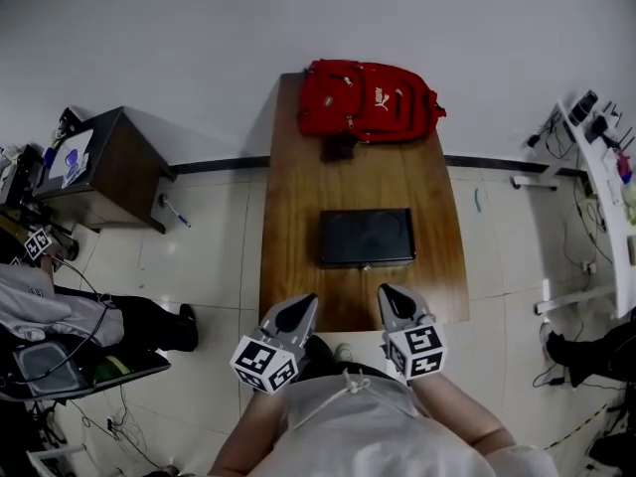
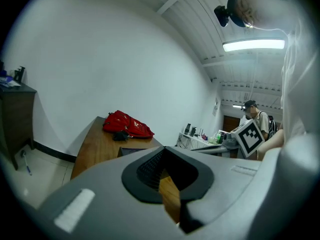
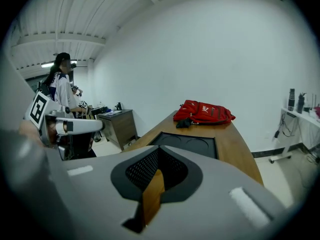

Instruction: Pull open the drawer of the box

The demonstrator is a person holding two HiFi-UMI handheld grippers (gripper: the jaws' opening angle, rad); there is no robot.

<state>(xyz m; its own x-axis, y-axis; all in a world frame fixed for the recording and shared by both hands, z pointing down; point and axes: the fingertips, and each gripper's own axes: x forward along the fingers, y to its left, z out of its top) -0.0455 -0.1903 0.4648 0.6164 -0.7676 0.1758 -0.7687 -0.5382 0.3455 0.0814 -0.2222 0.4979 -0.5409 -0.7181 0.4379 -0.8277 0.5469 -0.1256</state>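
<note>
Basically pre-approach: the task hasn't started. The box (image 1: 366,237) sits shut in the middle of the wooden surface (image 1: 288,217), its long side parallel to the near edge. A red backpack (image 1: 368,100) lies at the far edge, well apart from the box.

The left gripper (image 1: 301,306) and right gripper (image 1: 391,298) both hover over the near edge, side by side, tips pointing at the box but short of it. Neither touches anything. In both gripper views the jaws are pressed together and empty; only the surface shows through the notch between the pads.

The drawer front is presumably the near face of the box. The head view shows that face only as a thin dark strip with a small lighter spot at its middle, possibly a pull, too small to confirm. The right gripper view shows only the box top with two round recesses.

Judgement on the next move:
- spread one set of jaws before closing in
- come in low along the surface to the near face and find the pull or lip
- pinch it, then draw straight back toward the near edge
- the box looks light, so it will likely slide; the other gripper should press down on the top or brace the far side
</note>
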